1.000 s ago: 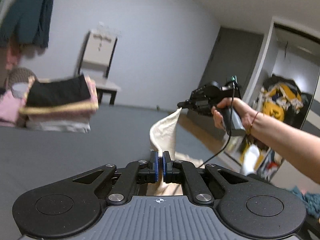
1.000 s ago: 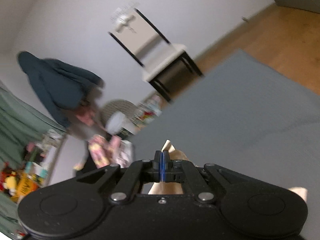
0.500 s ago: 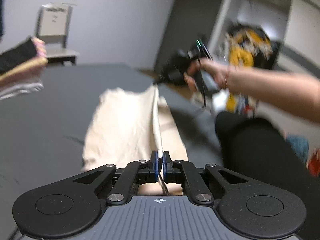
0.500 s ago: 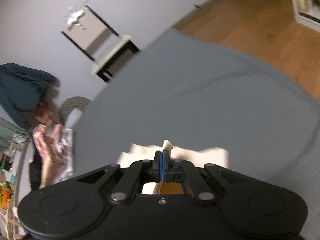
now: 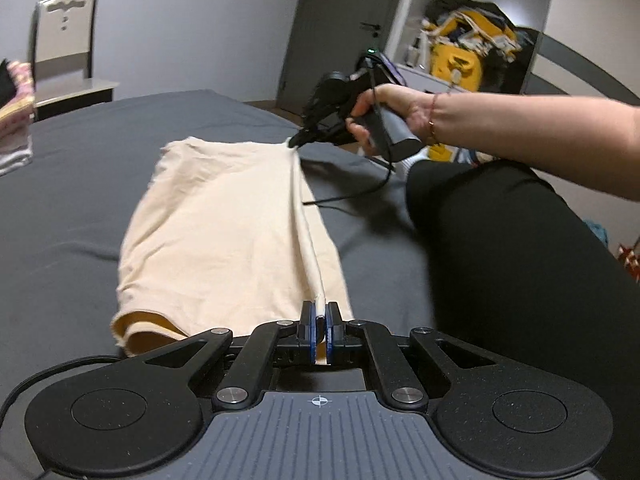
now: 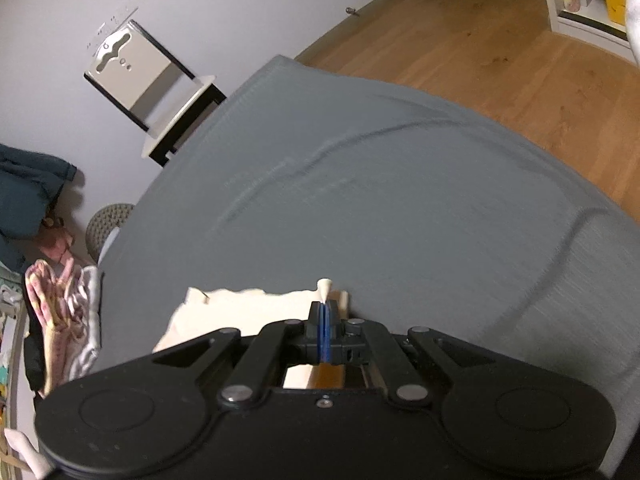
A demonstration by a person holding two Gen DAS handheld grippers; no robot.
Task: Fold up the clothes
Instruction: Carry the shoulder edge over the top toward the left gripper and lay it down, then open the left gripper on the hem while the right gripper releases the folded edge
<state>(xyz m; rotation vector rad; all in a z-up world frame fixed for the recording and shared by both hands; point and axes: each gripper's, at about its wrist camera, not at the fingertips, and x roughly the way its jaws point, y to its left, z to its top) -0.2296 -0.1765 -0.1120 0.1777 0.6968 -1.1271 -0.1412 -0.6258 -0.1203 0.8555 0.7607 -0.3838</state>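
Note:
A cream garment [image 5: 224,232] lies stretched lengthwise on the grey bed [image 5: 68,208], with a raised fold line running along its right side. My left gripper [image 5: 319,322] is shut on the near end of that fold. At the far end, a hand holds my right gripper [image 5: 298,142], shut on the opposite corner. In the right wrist view the right gripper [image 6: 324,312] pinches a cream tip, with the cream garment [image 6: 240,312] spread to its left on the grey bed [image 6: 400,200].
A stack of folded clothes [image 5: 14,116] sits at the bed's left edge, also the folded clothes [image 6: 64,320]. A chair [image 5: 64,64] stands by the wall. The person's black-clad leg [image 5: 520,260] rests on the bed at right. A cable [image 5: 352,196] trails over the sheet.
The garment, held hanging in the air a second ago, has been lowered and spread flat on the bed. Both grippers kept their grip and moved apart along its length.

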